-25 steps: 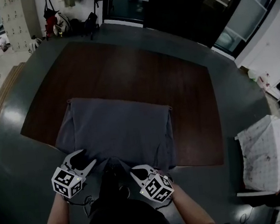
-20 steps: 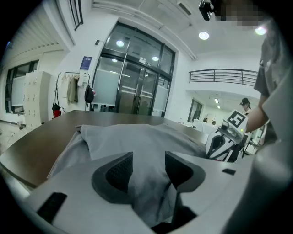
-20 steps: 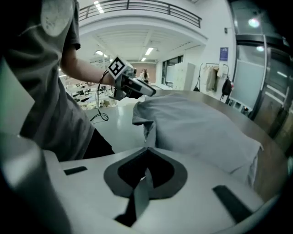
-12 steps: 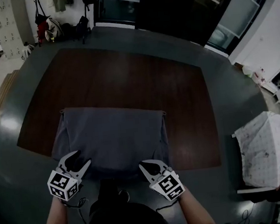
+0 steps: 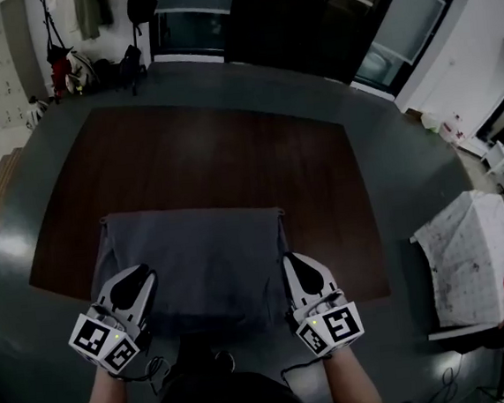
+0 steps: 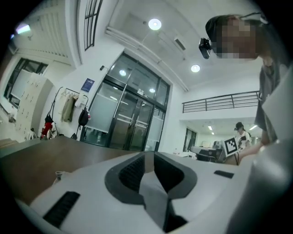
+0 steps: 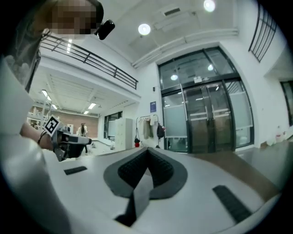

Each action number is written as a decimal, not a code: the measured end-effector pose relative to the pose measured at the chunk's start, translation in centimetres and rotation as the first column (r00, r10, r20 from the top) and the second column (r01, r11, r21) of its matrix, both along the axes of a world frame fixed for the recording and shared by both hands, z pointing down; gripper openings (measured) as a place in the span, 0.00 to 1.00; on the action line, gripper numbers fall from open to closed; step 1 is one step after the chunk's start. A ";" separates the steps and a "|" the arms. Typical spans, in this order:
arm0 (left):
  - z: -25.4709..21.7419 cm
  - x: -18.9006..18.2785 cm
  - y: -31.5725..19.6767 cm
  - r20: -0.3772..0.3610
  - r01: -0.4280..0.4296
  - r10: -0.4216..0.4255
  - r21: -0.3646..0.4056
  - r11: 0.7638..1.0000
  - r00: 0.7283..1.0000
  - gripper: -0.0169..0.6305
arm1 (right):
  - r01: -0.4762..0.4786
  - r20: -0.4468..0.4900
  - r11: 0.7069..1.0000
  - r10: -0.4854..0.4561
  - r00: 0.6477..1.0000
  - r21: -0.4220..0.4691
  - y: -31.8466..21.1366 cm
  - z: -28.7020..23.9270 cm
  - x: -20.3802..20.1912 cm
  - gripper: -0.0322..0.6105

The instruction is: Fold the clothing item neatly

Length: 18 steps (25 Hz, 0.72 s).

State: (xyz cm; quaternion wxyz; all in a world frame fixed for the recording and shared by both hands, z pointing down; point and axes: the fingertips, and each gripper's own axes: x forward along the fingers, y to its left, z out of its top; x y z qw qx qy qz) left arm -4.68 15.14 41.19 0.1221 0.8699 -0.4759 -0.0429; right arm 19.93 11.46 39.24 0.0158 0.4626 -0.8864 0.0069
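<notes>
My left claw (image 5: 138, 274), jaws just closing down, and my right claw (image 5: 291, 261) each pinch a near corner of the grey garment (image 5: 199, 250), so I can fold it far across the counter (image 5: 230, 154).

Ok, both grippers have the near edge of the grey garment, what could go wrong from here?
1. The left gripper, whose jaws have just been closing, pinches only a thin tab of the grey garment; it could slip out.
2. The right gripper is shut on a similarly narrow strip; uneven pulls could skew the fold.
</notes>
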 end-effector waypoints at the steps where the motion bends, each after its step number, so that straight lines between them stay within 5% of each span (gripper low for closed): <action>1: -0.3 0.2 0.0 -0.011 0.001 -0.001 0.007 1.000 1.000 0.12 | -0.031 -0.003 0.999 0.031 1.000 0.030 0.0 -1.1 0.8 0.03; 6: -1.3 2.0 1.0 -0.027 -0.027 0.028 0.029 0.999 0.999 0.04 | -0.129 -0.033 0.981 0.135 0.990 0.146 1.1 -5.1 3.0 0.03; 12: -1.0 3.0 3.7 0.008 -0.055 0.055 0.020 0.998 0.998 0.04 | -0.142 -0.002 0.981 0.144 0.990 0.133 2.9 -5.7 1.7 0.03; 18: -0.9 2.2 5.8 0.009 0.022 -0.022 0.009 1.000 1.000 0.04 | -0.092 -0.030 0.992 0.095 0.995 0.092 4.7 -3.6 0.2 0.03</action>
